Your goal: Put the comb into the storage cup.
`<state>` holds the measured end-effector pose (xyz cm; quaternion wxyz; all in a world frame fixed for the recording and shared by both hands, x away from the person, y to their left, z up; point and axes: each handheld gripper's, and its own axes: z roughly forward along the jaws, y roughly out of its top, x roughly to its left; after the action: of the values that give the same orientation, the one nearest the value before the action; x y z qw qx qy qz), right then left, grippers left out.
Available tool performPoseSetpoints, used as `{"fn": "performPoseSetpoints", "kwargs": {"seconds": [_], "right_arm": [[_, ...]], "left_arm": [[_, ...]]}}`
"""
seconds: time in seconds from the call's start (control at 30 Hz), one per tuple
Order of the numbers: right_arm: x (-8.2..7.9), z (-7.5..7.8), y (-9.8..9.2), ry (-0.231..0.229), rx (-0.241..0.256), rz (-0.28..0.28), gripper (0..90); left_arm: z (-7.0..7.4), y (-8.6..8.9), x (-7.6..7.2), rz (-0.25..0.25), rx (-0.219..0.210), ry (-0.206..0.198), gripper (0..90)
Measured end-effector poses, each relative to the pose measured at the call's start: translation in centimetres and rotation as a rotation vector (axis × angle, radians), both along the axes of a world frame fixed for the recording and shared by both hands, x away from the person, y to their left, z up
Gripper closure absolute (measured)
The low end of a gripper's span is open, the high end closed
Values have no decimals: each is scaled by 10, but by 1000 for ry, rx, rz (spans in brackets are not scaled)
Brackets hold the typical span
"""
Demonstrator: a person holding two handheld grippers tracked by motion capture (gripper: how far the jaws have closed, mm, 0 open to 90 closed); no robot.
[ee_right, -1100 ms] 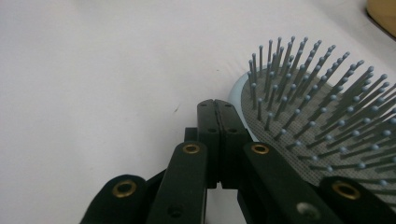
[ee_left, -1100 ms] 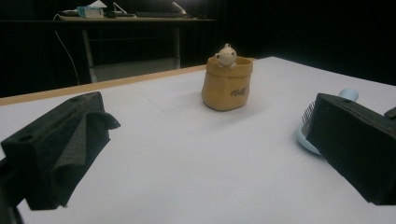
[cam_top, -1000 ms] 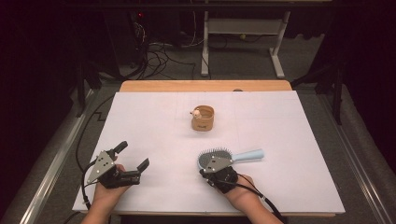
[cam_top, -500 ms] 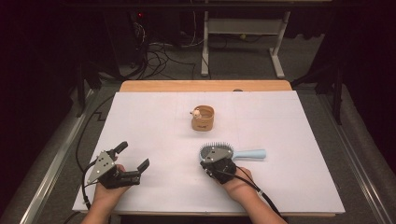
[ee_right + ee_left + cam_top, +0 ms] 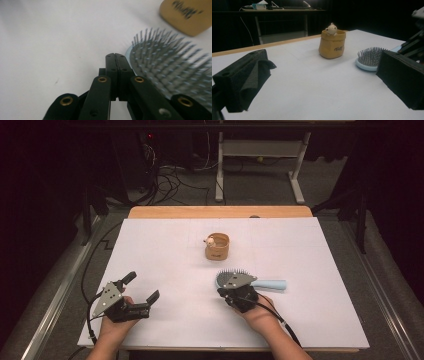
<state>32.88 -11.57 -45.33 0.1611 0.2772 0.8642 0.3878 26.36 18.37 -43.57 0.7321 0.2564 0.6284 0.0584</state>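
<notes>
White table (image 5: 300, 320) is sitting under both grippers in the high view; right gripper (image 5: 231, 290) is hovering at the hairbrush (image 5: 265, 283), near the tan pouch (image 5: 217, 248); left gripper (image 5: 324, 82) view: jaws gaping wide; right gripper view: jaws pressing together, empty, beside the bristles.

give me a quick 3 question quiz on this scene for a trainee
1. True or false: the right tool has its jaws pressed together beside the hairbrush.
2. What peeks out of the tan pouch? A) a small cream toy figure B) a spoon C) a pen
3. Fill in: the left tool has its jaws ____.

Key: 1 true; 2 A; 3 open
</notes>
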Motion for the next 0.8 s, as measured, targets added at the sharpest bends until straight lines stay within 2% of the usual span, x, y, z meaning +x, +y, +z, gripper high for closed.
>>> {"fn": "performPoseSetpoints", "kwargs": {"seconds": [0.03,0.07,0.1,0.17,0.2,0.27,0.3,0.33,0.37,0.43,0.47,0.57,0.6,0.8], "right_arm": [[0,0,0,0,0,0,900],[-1,12,-17,-27,26,-30,900],[-1,12,-17,-27,26,-30,900],[5,20,-38,-44,37,-86,900],[8,23,-49,-47,39,-118,900],[17,25,-72,-61,24,-180,900],[25,24,-92,-51,4,-250,900],[25,24,-92,-51,4,-250,900],[33,21,-110,-38,-19,-308,900],[39,17,-124,-12,-28,-366,900],[41,15,-129,-3,-34,-383,900],[45,12,-136,20,-44,-405,900],[48,9,-139,36,-65,-414,900],[48,6,-139,71,-102,-399,900]], "left_arm": [[0,0,0,0,0,0,3],[0,0,0,2,-3,4,3],[0,0,0,2,-3,4,3],[0,-1,-1,0,-9,13,2],[0,-1,0,-1,2,1,3],[0,-2,-1,-2,5,3,3],[0,-2,-1,-6,10,-3,3],[0,-2,-1,-6,10,-3,3],[0,-1,0,-4,3,2,3],[0,-2,0,-2,-9,14,3],[0,-1,0,-1,-4,7,2],[0,0,0,2,-6,6,3],[0,0,0,2,-6,5,3],[0,0,0,2,-3,2,3]]}}
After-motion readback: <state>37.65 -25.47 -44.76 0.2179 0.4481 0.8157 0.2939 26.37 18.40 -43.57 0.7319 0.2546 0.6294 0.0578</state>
